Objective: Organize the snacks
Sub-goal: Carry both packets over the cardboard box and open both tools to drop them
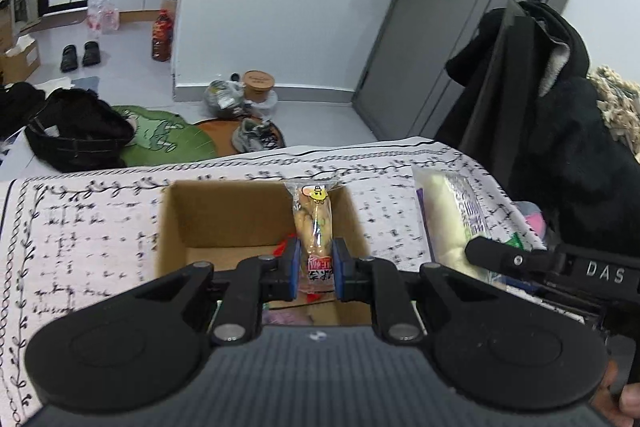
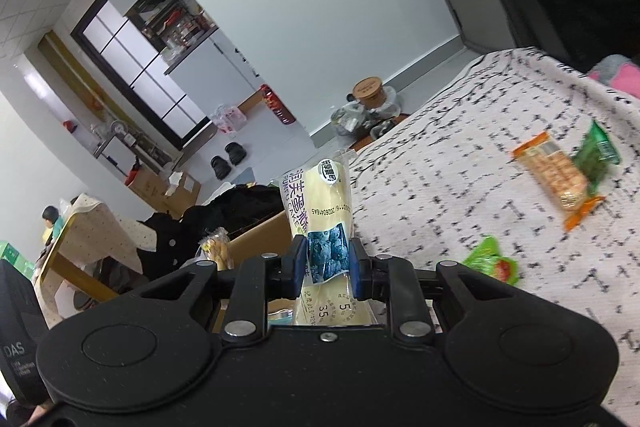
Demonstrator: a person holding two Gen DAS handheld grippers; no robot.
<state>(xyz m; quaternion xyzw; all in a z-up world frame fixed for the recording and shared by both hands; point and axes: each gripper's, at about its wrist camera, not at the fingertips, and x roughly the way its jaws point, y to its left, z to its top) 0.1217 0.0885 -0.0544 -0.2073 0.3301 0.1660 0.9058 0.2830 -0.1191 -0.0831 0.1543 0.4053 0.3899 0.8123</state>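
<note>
The left gripper (image 1: 316,269), black with blue pads, is clenched on a slim, glossy clear-plastic packet of tan pastry sticks (image 1: 314,223) with a yellow cartoon face at its far end. The packet juts forward from the pads over an open brown cardboard box (image 1: 180,215) with plain matte walls, which sits directly ahead of and below this claw; something red and something pale purple show at the box bottom, too hidden to name.

The right gripper (image 2: 329,263) is clamped on a smooth, cream-coloured cake packet (image 2: 320,203) printed with a blueberry picture, which stands up from between its pads. To the right of this claw, on the cloth, lie an orange-ended clear wrapper of square crackers (image 2: 554,179), touching a dark green foil pouch (image 2: 596,159), and nearer, a bright green packet (image 2: 492,261) with red on it.

Everything rests on a white tablecloth (image 1: 80,219) with a black sprig pattern. Beyond lie a pale tiled floor, grey walls and a grey door (image 1: 440,27).
</note>
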